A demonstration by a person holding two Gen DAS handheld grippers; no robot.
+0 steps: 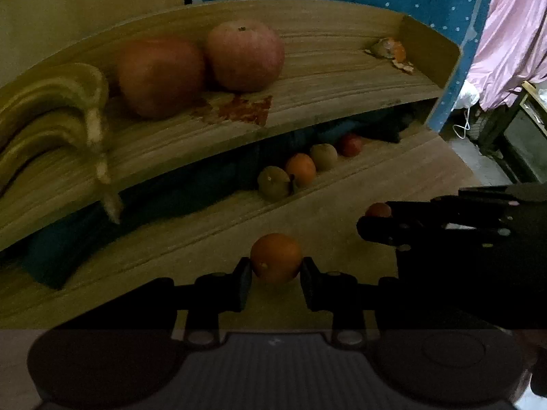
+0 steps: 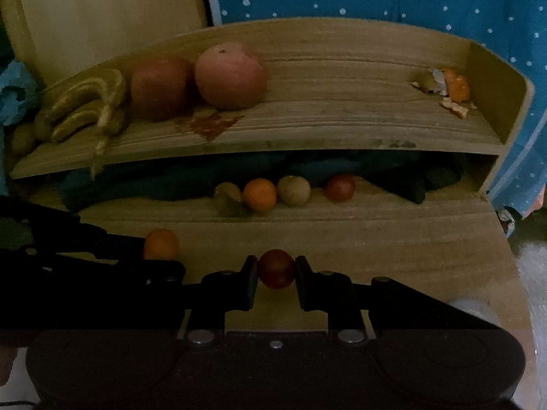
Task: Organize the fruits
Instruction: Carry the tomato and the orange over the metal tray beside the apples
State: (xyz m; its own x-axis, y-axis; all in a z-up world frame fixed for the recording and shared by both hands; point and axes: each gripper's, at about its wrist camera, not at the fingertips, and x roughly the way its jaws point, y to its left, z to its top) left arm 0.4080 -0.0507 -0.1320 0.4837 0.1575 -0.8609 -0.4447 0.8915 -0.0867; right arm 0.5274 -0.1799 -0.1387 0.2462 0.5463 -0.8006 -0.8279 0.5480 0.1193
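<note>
Fruits in both tools: my left tool (image 1: 276, 273) clamps an orange (image 1: 276, 262), my right tool (image 2: 276, 278) a small red fruit (image 2: 276, 268). Next, I'd carry each ahead to the lower-shelf row (image 2: 273, 193) and ease open.

No text, label, brand, number or sign can be read on anything in either view; the pictures are dim.
</note>
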